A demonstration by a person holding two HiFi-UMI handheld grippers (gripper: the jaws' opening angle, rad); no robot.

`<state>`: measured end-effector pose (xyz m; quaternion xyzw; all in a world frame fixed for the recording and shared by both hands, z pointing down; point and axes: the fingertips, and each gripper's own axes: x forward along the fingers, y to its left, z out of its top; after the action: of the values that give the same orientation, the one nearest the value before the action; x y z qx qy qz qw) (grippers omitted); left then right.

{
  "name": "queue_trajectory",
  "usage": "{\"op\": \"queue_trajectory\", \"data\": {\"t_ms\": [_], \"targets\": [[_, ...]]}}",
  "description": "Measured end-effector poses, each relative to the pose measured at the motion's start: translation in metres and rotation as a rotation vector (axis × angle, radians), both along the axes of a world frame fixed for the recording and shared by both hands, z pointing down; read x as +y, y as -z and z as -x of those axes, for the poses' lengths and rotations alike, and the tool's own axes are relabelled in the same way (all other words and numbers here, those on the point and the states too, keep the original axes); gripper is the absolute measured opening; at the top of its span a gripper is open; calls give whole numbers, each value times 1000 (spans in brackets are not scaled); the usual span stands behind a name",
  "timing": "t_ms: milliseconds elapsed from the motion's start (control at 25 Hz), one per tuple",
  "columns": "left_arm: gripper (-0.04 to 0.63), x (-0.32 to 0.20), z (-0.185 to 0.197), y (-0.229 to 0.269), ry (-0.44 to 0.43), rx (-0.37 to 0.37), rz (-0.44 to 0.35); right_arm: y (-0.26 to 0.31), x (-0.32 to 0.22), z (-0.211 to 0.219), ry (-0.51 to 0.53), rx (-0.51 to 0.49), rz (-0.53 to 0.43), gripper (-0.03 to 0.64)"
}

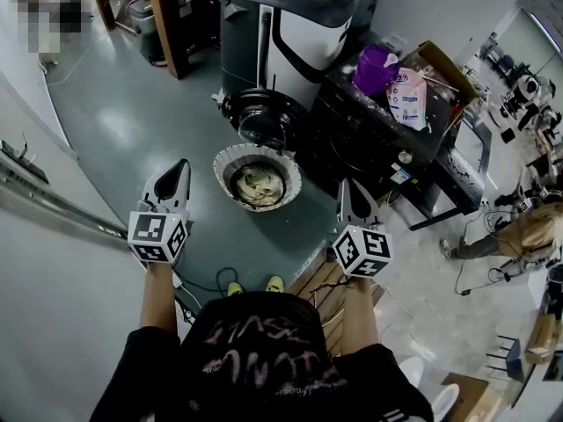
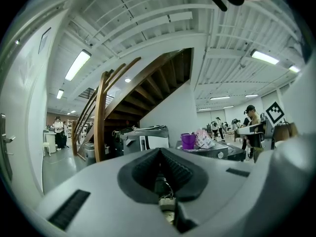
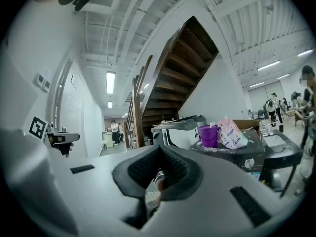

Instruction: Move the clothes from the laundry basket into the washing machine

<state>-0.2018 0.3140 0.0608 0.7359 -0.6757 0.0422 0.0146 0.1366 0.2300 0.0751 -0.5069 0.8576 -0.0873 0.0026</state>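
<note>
A round white laundry basket point(image 1: 230, 161) stands on the floor ahead of me, with pale clothes point(image 1: 258, 183) heaped inside. Behind it is the black washing machine point(image 1: 369, 143), its round door point(image 1: 262, 117) swung open towards the basket. My left gripper point(image 1: 179, 176) hovers to the left of the basket, shut and empty. My right gripper point(image 1: 347, 193) hangs to the basket's right, also shut with nothing in it. Both point level at the machines. In the left gripper view the gripper point(image 2: 160, 153) has its jaws together. The right gripper point(image 3: 159, 150) looks the same in its own view.
A purple bucket point(image 1: 376, 69) and a pink bag point(image 1: 409, 97) sit on the washer. A grey and white machine point(image 1: 295, 25) stands behind the door. A white wall with a rail point(image 1: 53, 202) runs at left. A wooden staircase point(image 2: 101, 115) rises behind. A person point(image 1: 519, 229) crouches at right.
</note>
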Motion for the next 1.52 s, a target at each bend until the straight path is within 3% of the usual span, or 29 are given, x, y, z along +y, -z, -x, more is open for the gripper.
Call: {"op": "queue_trajectory", "data": {"t_ms": [320, 920, 1200, 1520], "targets": [[25, 1, -3, -4, 2, 11, 7, -4, 1, 0, 24, -15, 7, 53], [228, 0, -19, -6, -49, 17, 16, -8, 3, -8, 40, -36, 6, 308], [265, 1, -21, -6, -38, 20, 14, -11, 0, -12, 49, -47, 12, 353], [267, 2, -27, -8, -41, 22, 18, -12, -2, -16, 47, -49, 13, 331]]}}
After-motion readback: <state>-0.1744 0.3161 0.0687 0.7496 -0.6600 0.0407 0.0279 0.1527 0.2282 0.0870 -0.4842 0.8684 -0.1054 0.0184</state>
